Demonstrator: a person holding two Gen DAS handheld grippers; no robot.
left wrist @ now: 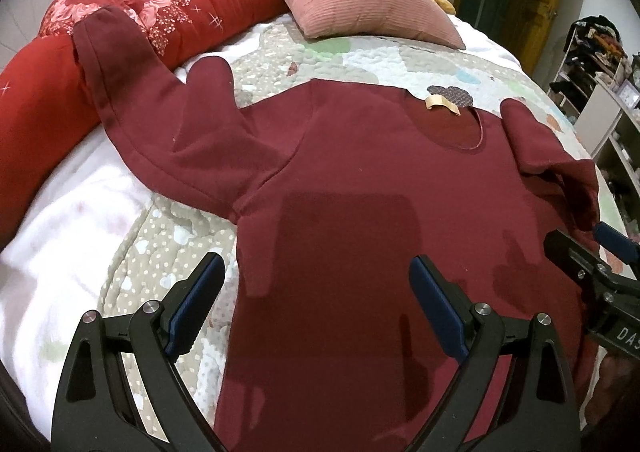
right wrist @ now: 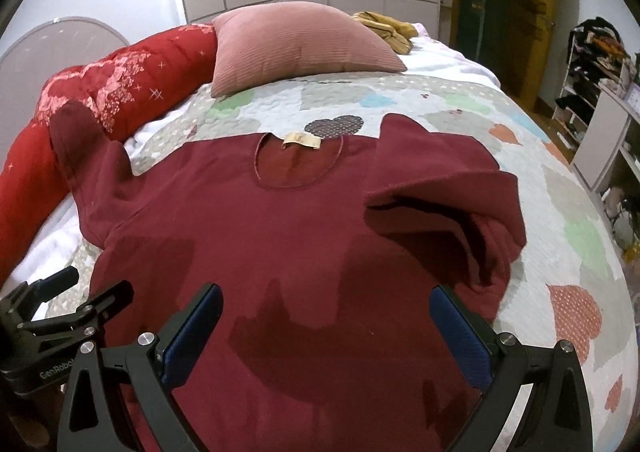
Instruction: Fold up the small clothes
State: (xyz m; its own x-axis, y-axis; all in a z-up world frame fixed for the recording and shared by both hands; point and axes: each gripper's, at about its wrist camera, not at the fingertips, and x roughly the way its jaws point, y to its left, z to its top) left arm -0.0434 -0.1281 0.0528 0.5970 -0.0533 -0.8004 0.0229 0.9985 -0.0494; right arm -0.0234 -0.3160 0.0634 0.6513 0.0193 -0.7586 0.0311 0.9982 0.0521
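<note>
A dark red long-sleeved top (left wrist: pixel 360 180) (right wrist: pixel 280 236) lies spread front-up on the quilted bed, neckline and beige label (left wrist: pixel 442 105) (right wrist: pixel 301 141) at the far side. Its left sleeve (left wrist: pixel 132 92) stretches out to the left onto the red bolster. Its right sleeve (right wrist: pixel 440 196) is folded over onto the body. My left gripper (left wrist: pixel 316 292) hovers open over the top's lower left edge, nothing between its fingers. My right gripper (right wrist: pixel 326 320) hovers open over the lower middle of the top, holding nothing. Each gripper shows at the edge of the other's view.
A patterned quilt (right wrist: pixel 560 212) covers the bed. A red floral bolster (left wrist: pixel 160 8) curves along the left side, a pink cushion (right wrist: pixel 296 44) lies at the head, with a mustard cloth (right wrist: pixel 384 26) behind it. Shelves with clutter (right wrist: pixel 596 84) stand at the right.
</note>
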